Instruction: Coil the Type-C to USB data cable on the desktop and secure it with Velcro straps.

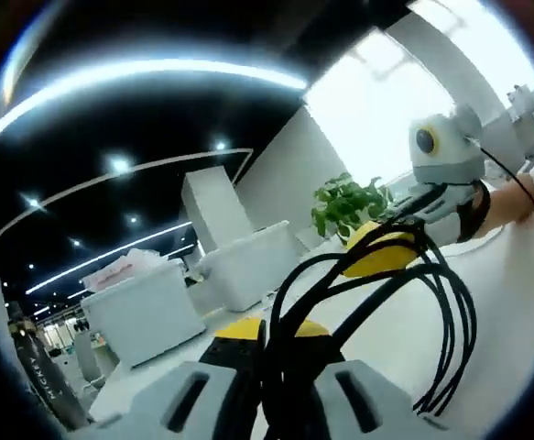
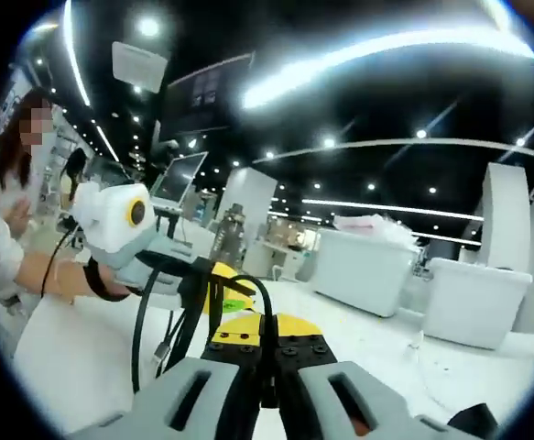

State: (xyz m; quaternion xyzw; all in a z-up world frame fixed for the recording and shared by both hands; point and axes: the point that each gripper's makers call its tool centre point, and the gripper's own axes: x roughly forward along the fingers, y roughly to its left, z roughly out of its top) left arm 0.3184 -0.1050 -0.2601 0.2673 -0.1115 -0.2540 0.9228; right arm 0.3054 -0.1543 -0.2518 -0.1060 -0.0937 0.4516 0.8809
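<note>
grey gripper — yellow pads, black screws

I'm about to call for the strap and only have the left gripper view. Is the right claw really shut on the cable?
Observer: Yes. In the right gripper view the right claw has its jaws together, with the black cable pinched between them.
Operator: Where is the loose end?
Observer: A strand hangs below the left claw and ends in what looks like a small plug, just above the white table.
Operator: Is a strap on the coil?
Observer: I can't make one out; there is a small green patch under the left claw's yellow tip, too small to identify.
</note>
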